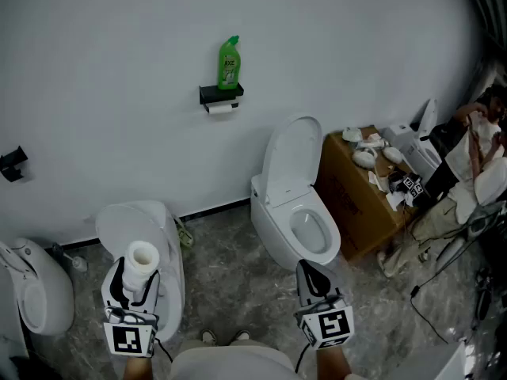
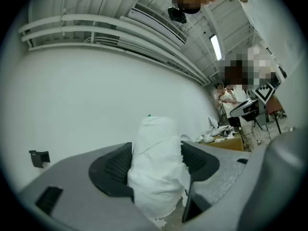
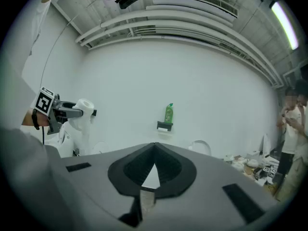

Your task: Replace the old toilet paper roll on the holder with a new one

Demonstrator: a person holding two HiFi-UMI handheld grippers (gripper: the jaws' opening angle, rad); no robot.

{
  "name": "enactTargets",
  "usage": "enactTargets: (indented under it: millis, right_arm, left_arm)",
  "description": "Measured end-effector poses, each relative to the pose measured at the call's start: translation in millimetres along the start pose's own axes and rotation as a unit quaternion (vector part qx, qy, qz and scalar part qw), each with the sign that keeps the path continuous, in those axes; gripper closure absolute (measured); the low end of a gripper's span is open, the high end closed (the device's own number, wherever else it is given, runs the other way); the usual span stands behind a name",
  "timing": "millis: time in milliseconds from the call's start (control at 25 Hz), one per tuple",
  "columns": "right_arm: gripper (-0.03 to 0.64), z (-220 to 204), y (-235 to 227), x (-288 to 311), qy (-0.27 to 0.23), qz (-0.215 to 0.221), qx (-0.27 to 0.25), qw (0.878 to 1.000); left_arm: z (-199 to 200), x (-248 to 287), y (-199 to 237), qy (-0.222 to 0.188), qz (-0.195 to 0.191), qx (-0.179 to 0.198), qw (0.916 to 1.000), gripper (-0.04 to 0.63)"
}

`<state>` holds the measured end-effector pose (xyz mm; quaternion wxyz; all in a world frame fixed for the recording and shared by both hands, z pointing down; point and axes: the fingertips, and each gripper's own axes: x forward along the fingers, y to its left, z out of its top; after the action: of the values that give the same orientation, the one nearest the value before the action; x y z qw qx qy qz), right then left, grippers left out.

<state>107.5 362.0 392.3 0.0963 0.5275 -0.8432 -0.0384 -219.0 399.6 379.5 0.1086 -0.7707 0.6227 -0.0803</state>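
- While the new toilet paper roll (image 1: 142, 260) stands upright in the left gripper (image 1: 135, 282), its hollow core faces up. The dark pads press on its two sides, so these jaws are closed on it at a wide spread.
- Seen from the left gripper view, the roll's outer sheet is loose and crumpled, with a ragged edge hanging at its lower end.
- That gripper is held low at the person's left side, level and aimed at the white wall. Its marker cube (image 1: 129, 339) sits nearest the body, and a white toilet (image 1: 162, 228) lies under the jaws.
- The old roll (image 1: 221, 108) hangs under the black wall holder (image 1: 212, 94), well apart from both grippers, and a green bottle (image 1: 229, 62) stands on the holder's top.
- The right gripper (image 1: 310, 269) is held low at the person's right, tipped slightly downward toward the same wall. Its jaws are closed tip to tip with nothing between them.
- Its tips hover just in front of the bowl of a second toilet (image 1: 297, 204), whose lid is raised, below and to the right of the holder.
- A cardboard box (image 1: 352, 200) stands just beside that toilet and carries white clutter on top.
- The person's shoes (image 1: 222, 337) show between the two grippers on the mottled grey floor (image 1: 230, 267).
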Motion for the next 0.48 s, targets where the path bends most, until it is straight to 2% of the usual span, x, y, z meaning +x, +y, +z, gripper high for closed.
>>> enactTargets:
  millis: [320, 480]
  right_arm:
    - [0.618, -4.1, -5.8, 0.8, 0.005, 0.001, 0.002, 1.000]
    - [0.618, -3.9, -6.5, 3.4, 0.001, 0.018, -0.010, 1.000]
  left_arm:
    - [3.2, 3.9, -4.8, -0.001, 0.003, -0.004, 1.0000, 0.293]
    - [4.8, 7.2, -9.6, 0.000, 0.006, -0.006, 1.0000, 0.293]
